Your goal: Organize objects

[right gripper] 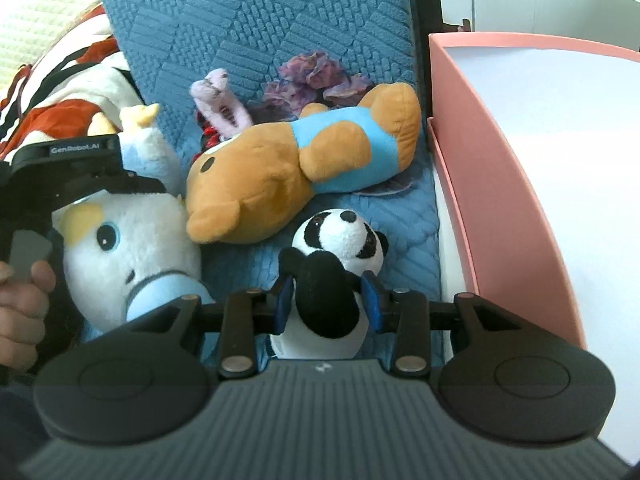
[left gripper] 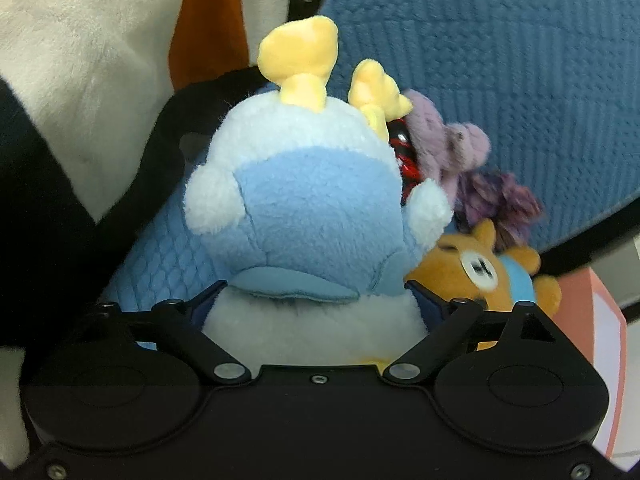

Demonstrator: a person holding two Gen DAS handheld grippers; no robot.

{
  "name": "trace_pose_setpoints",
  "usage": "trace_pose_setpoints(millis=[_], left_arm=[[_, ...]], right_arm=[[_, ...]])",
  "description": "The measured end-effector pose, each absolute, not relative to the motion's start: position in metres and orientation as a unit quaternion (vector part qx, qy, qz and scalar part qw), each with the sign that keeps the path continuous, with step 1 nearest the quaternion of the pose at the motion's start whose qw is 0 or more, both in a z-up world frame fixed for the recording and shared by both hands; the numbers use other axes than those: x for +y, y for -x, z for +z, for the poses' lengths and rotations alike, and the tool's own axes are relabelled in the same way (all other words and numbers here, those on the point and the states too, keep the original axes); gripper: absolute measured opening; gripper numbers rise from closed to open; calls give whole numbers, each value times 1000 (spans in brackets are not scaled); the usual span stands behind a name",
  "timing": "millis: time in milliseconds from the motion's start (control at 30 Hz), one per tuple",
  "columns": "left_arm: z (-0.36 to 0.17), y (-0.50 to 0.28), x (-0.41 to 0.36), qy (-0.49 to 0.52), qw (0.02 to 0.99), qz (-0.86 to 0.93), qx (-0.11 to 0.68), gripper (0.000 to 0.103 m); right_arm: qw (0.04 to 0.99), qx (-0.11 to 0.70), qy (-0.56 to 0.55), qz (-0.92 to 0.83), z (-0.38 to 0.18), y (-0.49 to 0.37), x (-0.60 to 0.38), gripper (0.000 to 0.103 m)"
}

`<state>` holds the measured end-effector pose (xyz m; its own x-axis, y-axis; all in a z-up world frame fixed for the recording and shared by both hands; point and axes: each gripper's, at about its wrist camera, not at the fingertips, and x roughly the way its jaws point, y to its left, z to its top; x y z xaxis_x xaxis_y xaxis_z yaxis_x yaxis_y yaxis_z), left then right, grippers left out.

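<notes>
My left gripper [left gripper: 316,300] is shut on a blue and white plush [left gripper: 304,216] with yellow feet, which fills the left wrist view. The same plush [right gripper: 128,248] shows at the left of the right wrist view, with the left gripper's body above it. My right gripper [right gripper: 328,300] is shut on a small panda plush [right gripper: 332,272], its blue pads [right gripper: 285,300] pressing both sides. A brown bear in a blue shirt [right gripper: 296,168] lies on the blue quilted cushion [right gripper: 256,24]; it also shows in the left wrist view [left gripper: 492,276].
A pink open box [right gripper: 504,152] with a white inside stands right of the cushion. A purple plush [right gripper: 224,104] and purple fabric flowers [right gripper: 312,76] lie behind the bear. A large orange, white and black plush [right gripper: 68,80] lies at the far left.
</notes>
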<state>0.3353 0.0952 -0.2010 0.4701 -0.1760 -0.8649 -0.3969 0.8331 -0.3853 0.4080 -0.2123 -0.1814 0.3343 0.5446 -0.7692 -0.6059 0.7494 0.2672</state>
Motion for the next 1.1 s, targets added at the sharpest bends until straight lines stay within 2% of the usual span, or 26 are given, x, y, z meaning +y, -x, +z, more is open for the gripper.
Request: trace_pose_setpoints(millis=[333, 567, 1100], left_arm=[[-179, -279, 75, 257, 823, 50, 504, 89], [-163, -257, 31, 222, 826, 26, 517, 89], [-99, -231, -29, 191, 826, -13, 531, 87]], right_arm=[[818, 453, 48, 353, -169, -375, -239, 39], [813, 455, 47, 359, -154, -363, -254, 39], [819, 446, 24, 360, -81, -358, -304, 39]])
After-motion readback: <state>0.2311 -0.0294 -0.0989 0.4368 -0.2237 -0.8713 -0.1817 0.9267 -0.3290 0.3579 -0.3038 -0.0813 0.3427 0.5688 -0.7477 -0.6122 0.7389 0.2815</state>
